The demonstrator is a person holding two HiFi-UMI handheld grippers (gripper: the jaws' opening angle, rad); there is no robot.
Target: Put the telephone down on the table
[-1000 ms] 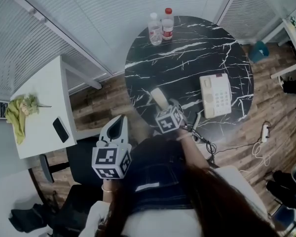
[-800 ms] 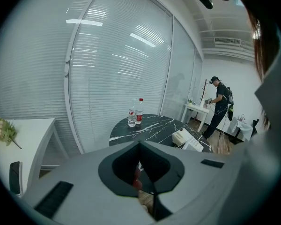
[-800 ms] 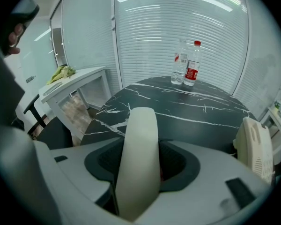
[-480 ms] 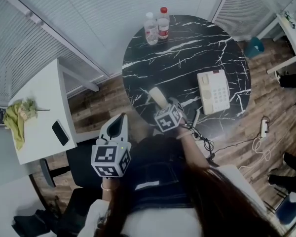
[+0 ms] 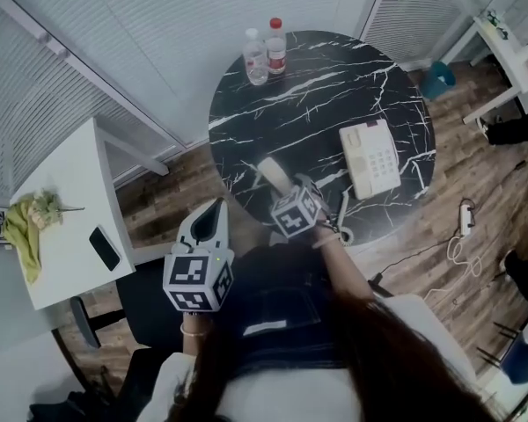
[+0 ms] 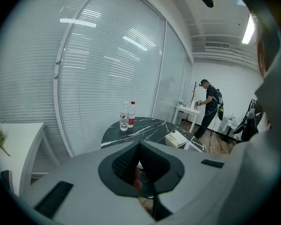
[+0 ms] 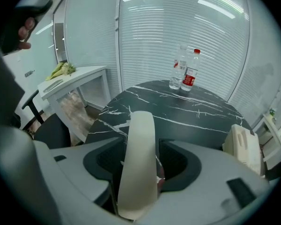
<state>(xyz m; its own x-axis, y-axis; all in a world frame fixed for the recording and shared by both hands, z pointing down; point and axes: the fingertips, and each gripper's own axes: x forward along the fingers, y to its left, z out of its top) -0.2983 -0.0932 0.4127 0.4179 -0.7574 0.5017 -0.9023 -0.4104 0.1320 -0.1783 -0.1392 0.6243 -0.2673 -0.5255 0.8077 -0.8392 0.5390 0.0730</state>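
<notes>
A cream telephone base (image 5: pixel 370 158) (image 7: pixel 246 144) lies on the round black marble table (image 5: pixel 308 104) at its right side. Its cream handset (image 5: pixel 275 174) (image 7: pixel 139 158) sticks out forward between the jaws of my right gripper (image 5: pixel 286 192) (image 7: pixel 139 165) over the table's near edge. The jaws stand wide, and a dark gap shows along the handset's right side. A coiled cord (image 5: pixel 343 218) hangs from the gripper towards the base. My left gripper (image 5: pixel 213 221) (image 6: pixel 140 146) hovers off the table, lower left, shut and empty.
Two water bottles (image 5: pixel 255 57) (image 5: pixel 276 47) stand at the table's far edge. A white side table (image 5: pixel 62 227) at left carries a dark phone (image 5: pixel 103 248) and a green plant (image 5: pixel 26 222). A person (image 6: pixel 210 107) stands at the back of the room. A power strip (image 5: pixel 465 216) lies on the floor.
The head view has swung, so the table and telephone base sit further left in the picture. The right gripper and handset stay at the table's near edge. The left gripper has not moved.
</notes>
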